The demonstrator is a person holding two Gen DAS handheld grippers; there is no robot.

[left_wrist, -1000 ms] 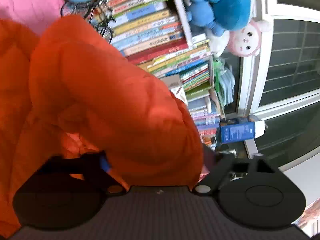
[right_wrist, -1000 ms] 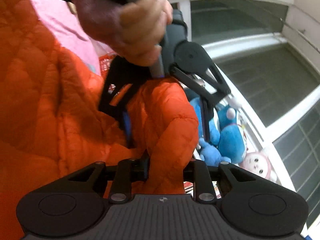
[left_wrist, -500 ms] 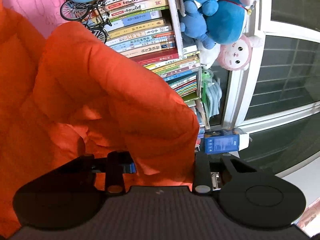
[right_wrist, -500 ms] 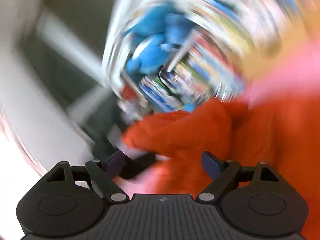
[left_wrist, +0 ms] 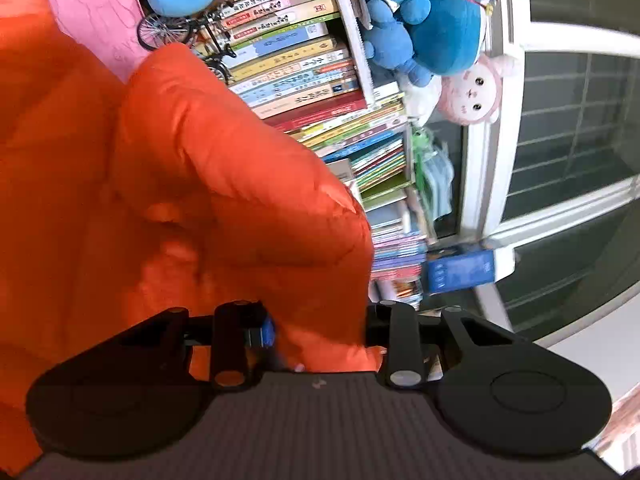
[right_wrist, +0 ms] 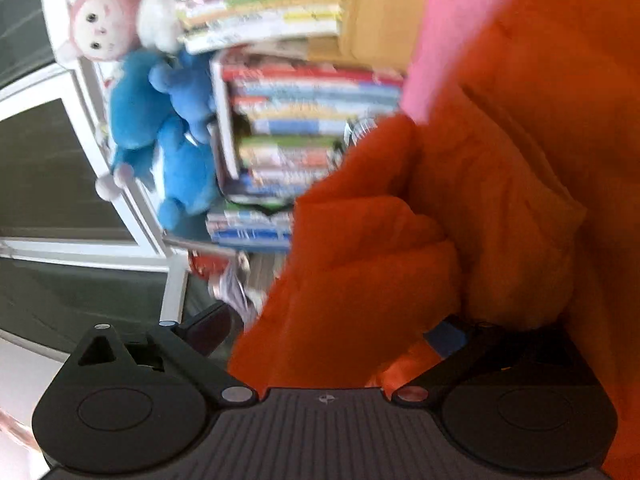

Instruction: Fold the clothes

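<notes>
A puffy orange quilted jacket (left_wrist: 200, 180) fills the left half of the left wrist view. My left gripper (left_wrist: 320, 328) is shut on a thick fold of it, and the fabric bulges up from between the fingers. In the right wrist view the same jacket (right_wrist: 400, 260) covers the right side. My right gripper (right_wrist: 328, 328) has its jaws opening, spread wide. A bunched fold lies between them and hangs over the right finger (right_wrist: 448, 336), while the left finger (right_wrist: 208, 326) stands apart from the fabric. That view is blurred by motion.
Behind the jacket stands a bookshelf packed with books (left_wrist: 304, 80), with a blue plush (left_wrist: 436, 20) and a pink plush (left_wrist: 472, 92) beside a white window frame (left_wrist: 480, 180). A pink cloth (left_wrist: 92, 12), a toy bicycle (left_wrist: 180, 32) and a blue box (left_wrist: 460, 270) are also there.
My left jaws narrowed onto the jacket fold. My right gripper let go of the jacket, swung round fast so its view flipped, and its jaws spread wide.
</notes>
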